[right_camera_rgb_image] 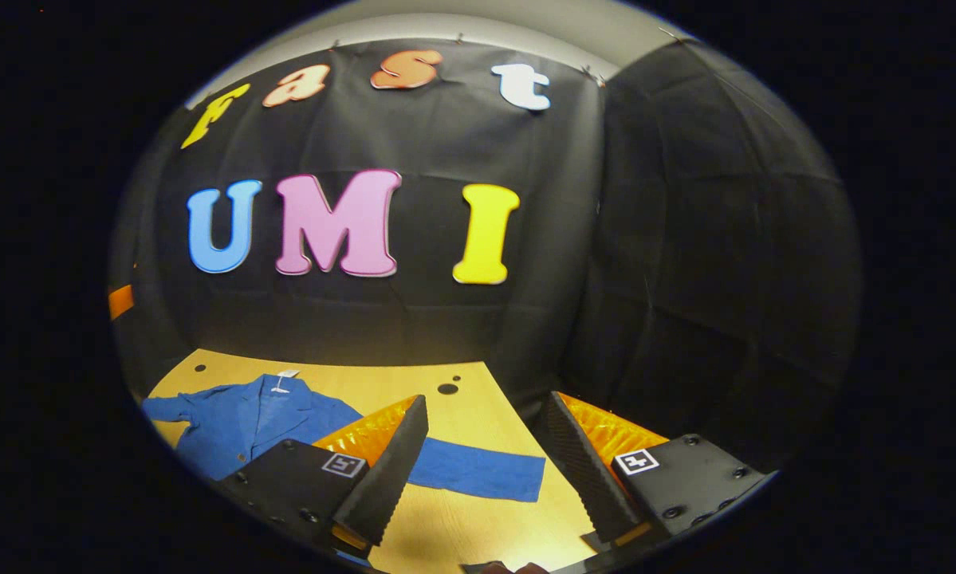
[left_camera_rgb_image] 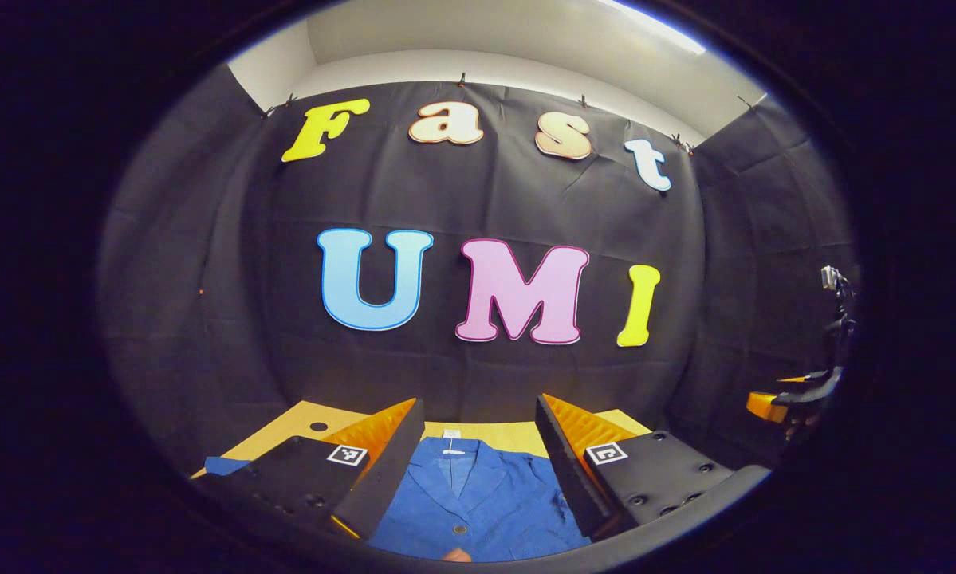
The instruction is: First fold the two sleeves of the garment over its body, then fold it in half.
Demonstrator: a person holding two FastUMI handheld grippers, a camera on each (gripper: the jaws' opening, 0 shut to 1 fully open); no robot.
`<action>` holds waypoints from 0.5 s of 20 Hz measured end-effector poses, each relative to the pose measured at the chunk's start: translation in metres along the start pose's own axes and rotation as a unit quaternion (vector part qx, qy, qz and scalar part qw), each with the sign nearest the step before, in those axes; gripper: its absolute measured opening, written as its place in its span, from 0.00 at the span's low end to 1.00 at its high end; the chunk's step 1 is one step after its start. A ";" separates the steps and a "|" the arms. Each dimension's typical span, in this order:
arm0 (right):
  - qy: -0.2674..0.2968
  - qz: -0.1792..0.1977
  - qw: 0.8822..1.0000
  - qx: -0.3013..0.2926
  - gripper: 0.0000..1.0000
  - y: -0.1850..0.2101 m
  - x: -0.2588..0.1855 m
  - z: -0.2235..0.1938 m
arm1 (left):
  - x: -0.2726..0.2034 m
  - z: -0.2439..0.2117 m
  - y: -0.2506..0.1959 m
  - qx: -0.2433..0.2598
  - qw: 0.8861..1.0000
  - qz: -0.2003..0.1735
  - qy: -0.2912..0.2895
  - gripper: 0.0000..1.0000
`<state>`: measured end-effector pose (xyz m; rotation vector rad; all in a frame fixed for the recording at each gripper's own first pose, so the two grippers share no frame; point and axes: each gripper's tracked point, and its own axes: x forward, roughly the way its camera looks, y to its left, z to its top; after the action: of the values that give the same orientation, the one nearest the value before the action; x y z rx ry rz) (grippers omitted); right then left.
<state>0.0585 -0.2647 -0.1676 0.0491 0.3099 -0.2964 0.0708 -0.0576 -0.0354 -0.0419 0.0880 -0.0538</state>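
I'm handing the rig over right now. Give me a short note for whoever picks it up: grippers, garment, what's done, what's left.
Left gripper: open, holding nothing, above the collar of the blue garment.
Right gripper: open, holding nothing, above the outstretched sleeve.
The garment lies flat on the wooden table, front up, collar toward the wall.
Done: nothing; that sleeve is not folded.
Left: fold both sleeves over the body, then fold it in half.

Black cloth walls [right_camera_rgb_image: 685,239] – wood table [right_camera_rgb_image: 478,414], ceiling light [left_camera_rgb_image: 653,24].

The blue collared garment [right_camera_rgb_image: 262,426] lies flat and face up on the table, sleeves spread out sideways.
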 end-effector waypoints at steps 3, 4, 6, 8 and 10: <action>0.044 -0.018 0.999 0.002 0.97 -0.029 0.037 -0.048 | 0.000 -0.016 0.009 0.009 0.999 0.036 0.020 0.82; 0.060 -0.022 0.998 0.000 0.97 -0.037 0.048 -0.065 | 0.000 -0.020 0.009 0.011 0.999 0.043 0.028 0.82; 0.097 -0.021 0.995 0.005 0.97 -0.042 0.069 -0.100 | 0.000 -0.026 0.012 0.019 0.997 0.057 0.040 0.82; 0.131 -0.018 0.991 0.010 0.97 -0.043 0.085 -0.137 | 0.003 -0.031 0.014 0.002 0.996 0.069 0.054 0.82; 0.179 -0.019 0.983 0.024 0.97 -0.044 0.098 -0.178 | 0.003 -0.034 0.018 -0.019 0.994 0.083 0.067 0.82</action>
<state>0.0822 -0.3176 -0.3675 0.1455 0.6621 -0.3329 0.0712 -0.0413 -0.0705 -0.0679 0.2264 0.1116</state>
